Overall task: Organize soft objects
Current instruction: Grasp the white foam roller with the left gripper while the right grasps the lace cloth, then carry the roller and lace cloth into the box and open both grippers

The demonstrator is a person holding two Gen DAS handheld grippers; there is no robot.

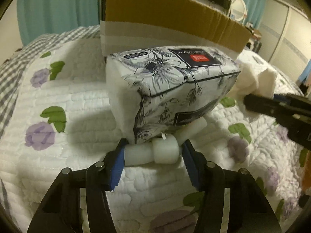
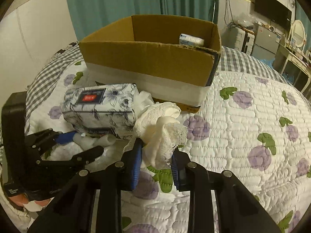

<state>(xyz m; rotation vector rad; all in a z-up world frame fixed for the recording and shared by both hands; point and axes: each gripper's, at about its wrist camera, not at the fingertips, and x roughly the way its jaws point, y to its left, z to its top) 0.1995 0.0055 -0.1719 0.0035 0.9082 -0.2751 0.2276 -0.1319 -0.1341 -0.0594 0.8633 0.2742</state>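
- bed takes up most of the view, covered with a white quilt (image 2: 243,128) printed with purple flowers and green leaves
- grey-and-white checked sheet (image 2: 46,71) along the bed's far edge
- teal curtains (image 2: 116,5) hang behind the bed, plain pale wall (image 2: 33,33) to the left
- black TV (image 2: 272,9) up on the right wall
- oval white mirror (image 2: 298,32) on a cluttered dresser by the bed's far right corner
- dim, yellowish indoor light
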